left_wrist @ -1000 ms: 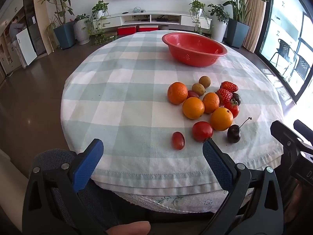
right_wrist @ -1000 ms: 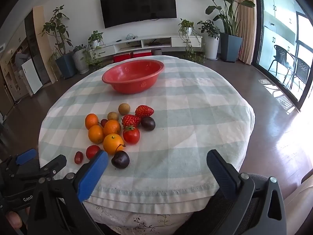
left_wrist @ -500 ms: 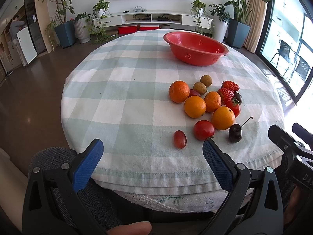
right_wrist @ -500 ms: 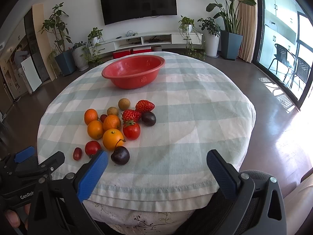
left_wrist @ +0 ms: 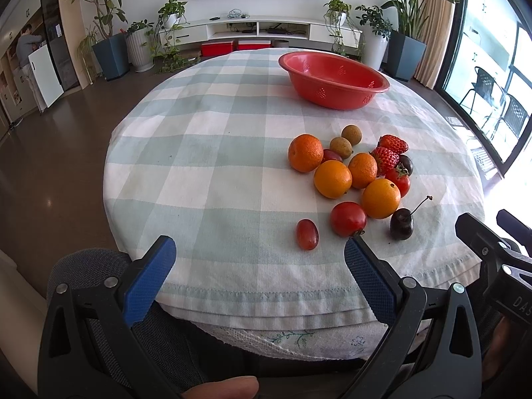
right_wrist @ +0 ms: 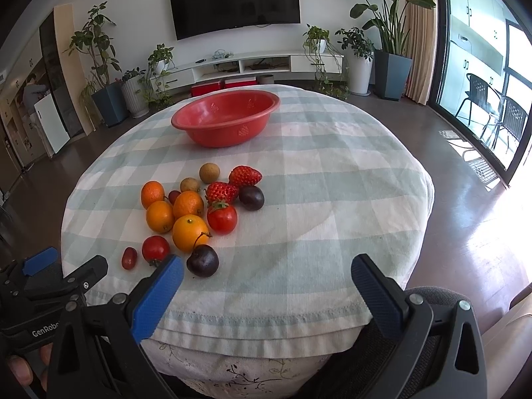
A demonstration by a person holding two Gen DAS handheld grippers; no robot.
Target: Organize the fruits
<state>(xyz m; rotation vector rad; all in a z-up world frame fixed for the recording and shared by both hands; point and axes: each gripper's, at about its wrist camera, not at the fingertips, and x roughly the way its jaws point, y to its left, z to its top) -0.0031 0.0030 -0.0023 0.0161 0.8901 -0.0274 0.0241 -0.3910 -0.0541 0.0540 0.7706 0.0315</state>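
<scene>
A pile of fruit lies on the checked tablecloth (left_wrist: 206,173): several oranges (left_wrist: 332,179), two strawberries (left_wrist: 385,159), tomatoes (left_wrist: 347,218), a dark cherry (left_wrist: 401,228), two brown longans (left_wrist: 351,132) and a small red grape tomato (left_wrist: 307,234). A red colander bowl (left_wrist: 333,79) stands empty at the far side; it also shows in the right wrist view (right_wrist: 226,118). My left gripper (left_wrist: 257,261) is open and empty at the near table edge. My right gripper (right_wrist: 266,277) is open and empty, with the cherry (right_wrist: 202,260) just past its left finger.
The round table's near edge (right_wrist: 266,326) drops off below both grippers. A grey chair back (left_wrist: 86,266) sits under the left gripper. Potted plants, a TV console and glass doors stand far behind.
Both grippers have moved a little forward toward the fruit; the pile appears slightly closer. Jaws stayed open and no fruit moved.
</scene>
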